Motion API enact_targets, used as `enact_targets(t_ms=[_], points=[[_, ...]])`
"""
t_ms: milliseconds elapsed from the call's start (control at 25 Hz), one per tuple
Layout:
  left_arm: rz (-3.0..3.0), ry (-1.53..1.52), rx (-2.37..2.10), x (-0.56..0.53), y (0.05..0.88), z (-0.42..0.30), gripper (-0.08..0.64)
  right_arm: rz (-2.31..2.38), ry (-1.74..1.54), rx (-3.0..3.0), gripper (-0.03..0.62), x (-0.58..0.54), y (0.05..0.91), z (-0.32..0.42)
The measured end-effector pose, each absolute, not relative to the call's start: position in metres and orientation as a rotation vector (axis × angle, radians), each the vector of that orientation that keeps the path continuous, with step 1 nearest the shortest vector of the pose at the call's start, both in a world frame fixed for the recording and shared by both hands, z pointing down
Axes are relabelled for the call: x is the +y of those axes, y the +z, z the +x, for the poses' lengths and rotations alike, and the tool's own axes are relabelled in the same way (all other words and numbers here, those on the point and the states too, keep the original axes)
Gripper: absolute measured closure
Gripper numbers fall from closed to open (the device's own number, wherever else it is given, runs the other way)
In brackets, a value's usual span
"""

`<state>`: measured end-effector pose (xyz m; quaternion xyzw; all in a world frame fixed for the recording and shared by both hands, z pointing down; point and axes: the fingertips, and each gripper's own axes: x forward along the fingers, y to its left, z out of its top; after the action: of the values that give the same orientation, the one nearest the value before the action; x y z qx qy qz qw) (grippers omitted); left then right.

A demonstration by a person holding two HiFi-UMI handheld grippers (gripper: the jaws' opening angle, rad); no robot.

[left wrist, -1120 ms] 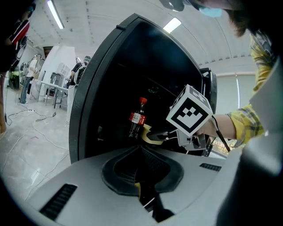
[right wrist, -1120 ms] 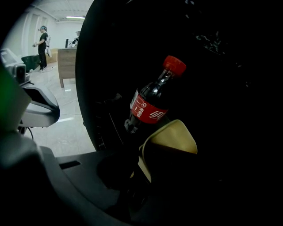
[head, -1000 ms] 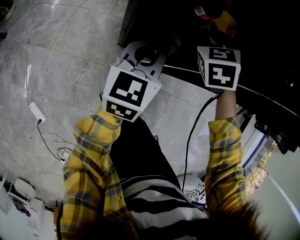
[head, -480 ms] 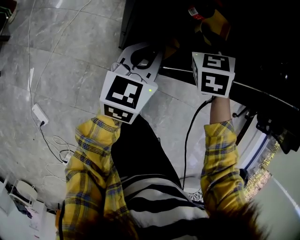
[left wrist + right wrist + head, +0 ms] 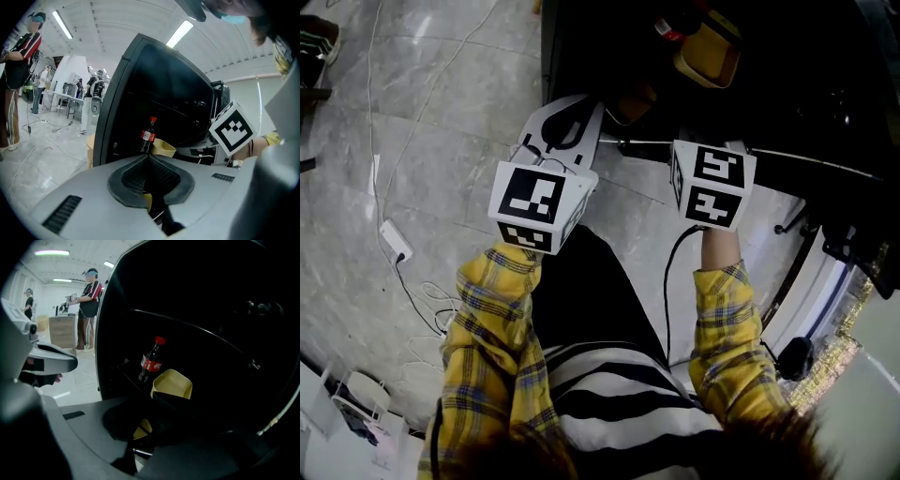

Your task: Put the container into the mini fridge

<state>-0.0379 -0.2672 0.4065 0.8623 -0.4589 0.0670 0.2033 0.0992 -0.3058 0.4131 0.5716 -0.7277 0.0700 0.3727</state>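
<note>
Mini fridge [image 5: 117,103] open, dark inside. L gripper [image 5: 149,157] out front, fingers shut on nothing. R gripper [image 5: 152,397] likewise shut, empty. Yellow container [image 5: 172,383] inside fridge, just beside cola bottle [image 5: 151,361], clear of both grippers.

The floor [image 5: 431,122] is polished grey stone, the mini fridge [image 5: 159,89] glossy black, the container [image 5: 172,383] matt yellow plastic, the left gripper [image 5: 149,155] matt grey plastic with ribbed dark pads [image 5: 130,180], the sleeves [image 5: 492,319] plaid cloth.
</note>
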Motion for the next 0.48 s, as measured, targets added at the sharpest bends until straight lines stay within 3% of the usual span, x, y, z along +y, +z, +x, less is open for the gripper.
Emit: enact_targets(t_ms=[480], points=[[2.385, 0.239, -1.315, -0.247, 0.396, -0.053, 0.543, 1.759, 0.431, -1.896, 0.548, -0.256, 0.407, 0.122]])
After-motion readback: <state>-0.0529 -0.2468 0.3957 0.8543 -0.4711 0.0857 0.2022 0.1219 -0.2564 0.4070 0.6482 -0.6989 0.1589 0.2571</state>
